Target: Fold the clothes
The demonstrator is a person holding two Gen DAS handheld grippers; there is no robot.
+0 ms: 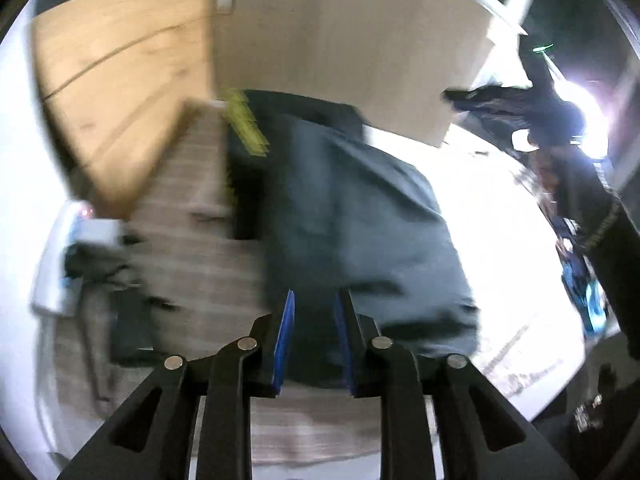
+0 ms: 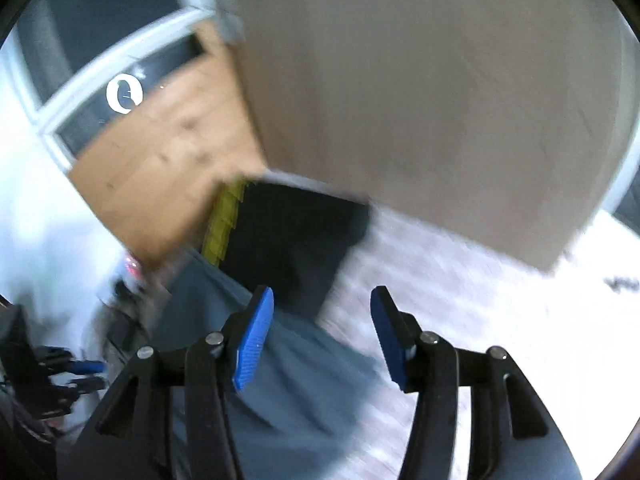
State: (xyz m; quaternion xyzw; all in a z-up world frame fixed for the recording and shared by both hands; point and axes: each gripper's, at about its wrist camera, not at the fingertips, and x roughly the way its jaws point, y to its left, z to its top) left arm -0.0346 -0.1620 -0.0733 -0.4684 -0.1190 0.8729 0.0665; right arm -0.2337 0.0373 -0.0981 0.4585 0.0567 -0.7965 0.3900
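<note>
Both views are motion-blurred. A grey-blue garment lies spread on a beige striped cloth. My left gripper hovers over the garment's near part. Its blue pads stand a narrow gap apart, and I see no fabric pinched between them. In the right wrist view the same garment runs under my right gripper. Its blue pads are spread wide with nothing between them, above the garment's edge and the striped cloth. A black folded item with a yellow-green strip lies just beyond the garment.
A wooden panel stands at the far left and a plain beige board rises behind the cloth. A dark sleeve reaches in at the right edge. Dark gear with blue cables sits at the lower left of the right wrist view.
</note>
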